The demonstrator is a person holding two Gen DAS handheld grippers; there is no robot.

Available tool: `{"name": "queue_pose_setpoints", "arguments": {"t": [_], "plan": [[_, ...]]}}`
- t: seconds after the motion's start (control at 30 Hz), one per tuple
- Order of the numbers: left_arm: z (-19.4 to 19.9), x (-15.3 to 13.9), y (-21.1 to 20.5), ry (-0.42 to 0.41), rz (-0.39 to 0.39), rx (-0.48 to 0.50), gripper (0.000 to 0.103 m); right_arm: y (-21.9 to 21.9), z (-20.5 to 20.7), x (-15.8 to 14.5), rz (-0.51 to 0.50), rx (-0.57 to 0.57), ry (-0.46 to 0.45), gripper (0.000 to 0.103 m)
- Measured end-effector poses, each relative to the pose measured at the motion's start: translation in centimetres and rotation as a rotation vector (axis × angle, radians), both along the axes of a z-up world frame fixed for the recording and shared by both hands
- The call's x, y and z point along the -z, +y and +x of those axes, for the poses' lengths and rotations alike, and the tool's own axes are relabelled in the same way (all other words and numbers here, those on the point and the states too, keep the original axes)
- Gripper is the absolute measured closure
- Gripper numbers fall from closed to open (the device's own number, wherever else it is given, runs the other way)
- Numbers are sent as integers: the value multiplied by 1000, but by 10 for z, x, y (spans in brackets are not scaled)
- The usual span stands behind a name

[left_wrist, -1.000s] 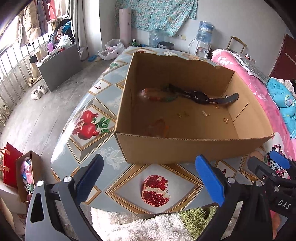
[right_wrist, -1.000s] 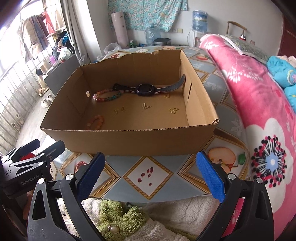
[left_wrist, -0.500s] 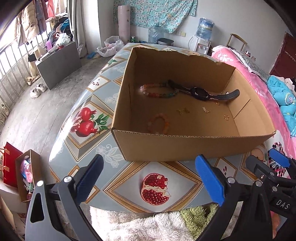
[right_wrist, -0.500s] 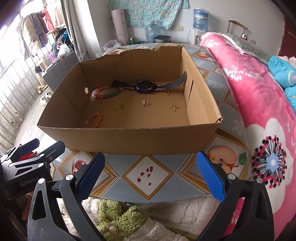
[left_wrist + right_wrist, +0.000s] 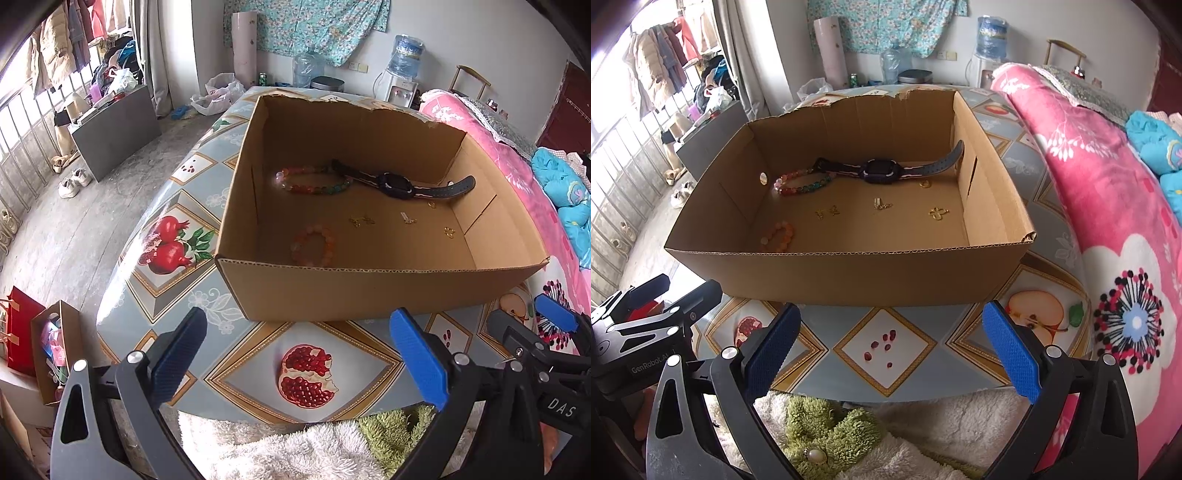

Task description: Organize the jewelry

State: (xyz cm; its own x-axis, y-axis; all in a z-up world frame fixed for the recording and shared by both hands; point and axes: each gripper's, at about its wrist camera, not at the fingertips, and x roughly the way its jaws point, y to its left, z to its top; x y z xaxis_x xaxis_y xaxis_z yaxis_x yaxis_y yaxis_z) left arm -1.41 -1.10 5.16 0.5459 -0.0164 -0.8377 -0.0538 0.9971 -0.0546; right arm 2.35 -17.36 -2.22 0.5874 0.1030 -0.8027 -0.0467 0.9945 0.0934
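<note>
We hold the left claw (image 5: 295, 354) and the right claw (image 5: 890, 350) above the near edge of the desk (image 5: 886, 343), both with jaws spread wide and nothing between the blue pads (image 5: 1010, 350). The open cardboard box (image 5: 849, 273) stands on the desk just ahead of both claws. On its floor, the dark watch (image 5: 881, 171) lies along the far wall, touching the multicoloured bead bracelet (image 5: 801, 184) at its left end. The orange bead bracelet (image 5: 779, 236) lies near the front-left corner. Four small gold pieces (image 5: 938, 213) lie apart from one another across the middle of the floor. A pink flowered blanket (image 5: 1108, 184) lies to the right of the desk.
</note>
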Motion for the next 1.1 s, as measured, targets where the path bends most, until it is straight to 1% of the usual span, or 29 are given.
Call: {"name": "queue_pose_setpoints", "arguments": {"t": [1.1], "plan": [[1,4,-5,7,4,22,6,-4,2,2,8,4,8,8]]}}
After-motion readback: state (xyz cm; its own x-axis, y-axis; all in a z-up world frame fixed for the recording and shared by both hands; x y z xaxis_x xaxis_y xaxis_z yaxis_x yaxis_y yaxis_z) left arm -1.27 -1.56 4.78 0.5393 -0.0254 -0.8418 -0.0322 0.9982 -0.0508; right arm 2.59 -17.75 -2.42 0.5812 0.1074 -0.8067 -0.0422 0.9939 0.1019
